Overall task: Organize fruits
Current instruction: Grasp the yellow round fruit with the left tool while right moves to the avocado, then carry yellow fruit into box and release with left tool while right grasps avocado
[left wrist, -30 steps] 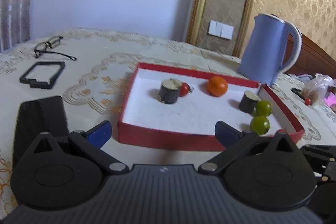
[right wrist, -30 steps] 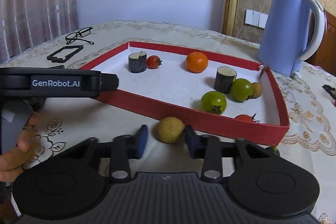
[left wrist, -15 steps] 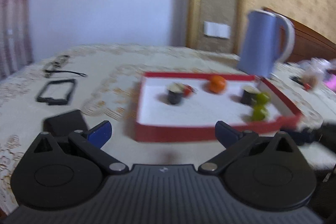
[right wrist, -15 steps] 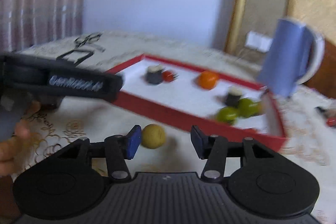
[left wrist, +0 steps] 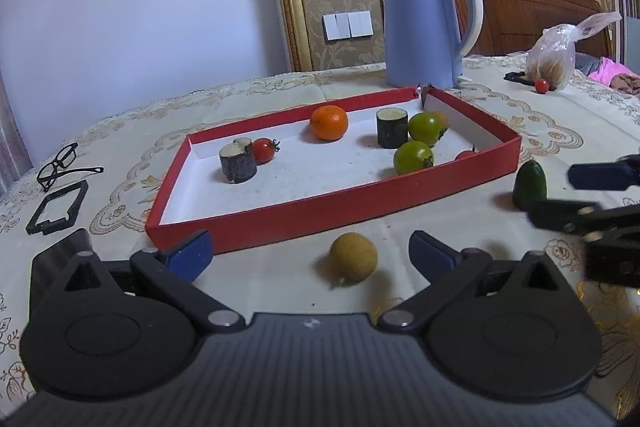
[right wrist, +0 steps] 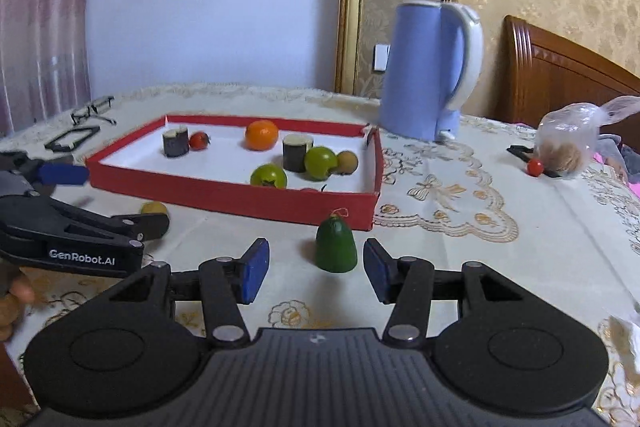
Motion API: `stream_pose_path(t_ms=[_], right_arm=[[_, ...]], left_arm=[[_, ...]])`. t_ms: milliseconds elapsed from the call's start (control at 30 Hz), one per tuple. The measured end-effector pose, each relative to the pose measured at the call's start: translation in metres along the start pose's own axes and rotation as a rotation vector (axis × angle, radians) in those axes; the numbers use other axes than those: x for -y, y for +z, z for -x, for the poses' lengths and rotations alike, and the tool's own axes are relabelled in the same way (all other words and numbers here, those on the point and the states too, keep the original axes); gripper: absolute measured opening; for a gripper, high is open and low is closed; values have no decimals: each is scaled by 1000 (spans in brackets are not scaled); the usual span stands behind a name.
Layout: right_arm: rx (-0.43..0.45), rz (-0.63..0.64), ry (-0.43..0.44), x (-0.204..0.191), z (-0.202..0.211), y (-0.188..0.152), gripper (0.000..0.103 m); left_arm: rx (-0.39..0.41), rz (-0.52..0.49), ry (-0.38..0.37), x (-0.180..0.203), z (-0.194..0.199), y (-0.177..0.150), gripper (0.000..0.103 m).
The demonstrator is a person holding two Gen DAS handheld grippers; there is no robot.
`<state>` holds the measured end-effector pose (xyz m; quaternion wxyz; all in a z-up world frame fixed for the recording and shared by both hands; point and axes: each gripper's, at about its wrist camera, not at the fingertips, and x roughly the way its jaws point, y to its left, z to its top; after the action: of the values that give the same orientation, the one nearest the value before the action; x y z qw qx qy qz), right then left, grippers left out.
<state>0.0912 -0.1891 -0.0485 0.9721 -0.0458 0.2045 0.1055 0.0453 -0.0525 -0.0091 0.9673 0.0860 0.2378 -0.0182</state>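
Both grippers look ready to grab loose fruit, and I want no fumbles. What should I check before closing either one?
1. Left gripper open wide: ok.
2. Yellow fruit lies between its fingers, untouched: ok.
3. Right gripper open: ok.
4. Dark green fruit stands between its fingers, slightly ahead of the tips: ok.
5. Red tray has bare floor for both: ok.
6. Grippers clear of each other: cannot tell.

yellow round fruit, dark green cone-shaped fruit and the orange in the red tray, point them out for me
yellow round fruit (left wrist: 353, 259), left wrist view, middle of its rough skin
dark green cone-shaped fruit (right wrist: 336, 247), right wrist view, centre of its body
round orange (left wrist: 329, 122), left wrist view, middle of its front face
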Motion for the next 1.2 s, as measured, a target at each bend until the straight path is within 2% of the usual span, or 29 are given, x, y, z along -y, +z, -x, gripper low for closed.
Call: stream_pose_path(t_ms=[67,133,200,233,300,333,367,400,467,733,867,1200], right_arm=[[-20,-4,6,1,-11,1,51],[-38,-7,14,1,-18,1,51],[-48,-10,16,2,-22,2,51],[-47,-4,14,2,-23,3,51],[-49,3,13,3,-24,5,51],[-52,6,11,3,-26,6,51],[-54,8,9,4,-27,6,51],[-56,9,9,4,-28,7,51],[-57,8,11,5,-29,7,51],[-71,-3,14,8,-33,5,51],[-77,-20,20,11,-35,5,51],[-76,-42,-29,14,-35,5,28]], left_arm=[[-23,10,-13,-2,-5,2,103],[-54,14,-16,-3,-12,4,98],[-89,18,-27,-3,-17,3,84],[-112,25,-37,-4,-21,3,82],[-120,50,-72,-8,-22,3,69],[-122,56,-86,-9,-22,3,67],[-121,57,-94,-8,-21,3,58],[-115,53,-103,-8,-20,3,43],[-113,49,-132,-6,-18,3,27],[-72,92,-185,-19,-7,0,25],[-27,97,-159,-27,1,5,25],[-32,113,-110,-37,-2,7,25]])
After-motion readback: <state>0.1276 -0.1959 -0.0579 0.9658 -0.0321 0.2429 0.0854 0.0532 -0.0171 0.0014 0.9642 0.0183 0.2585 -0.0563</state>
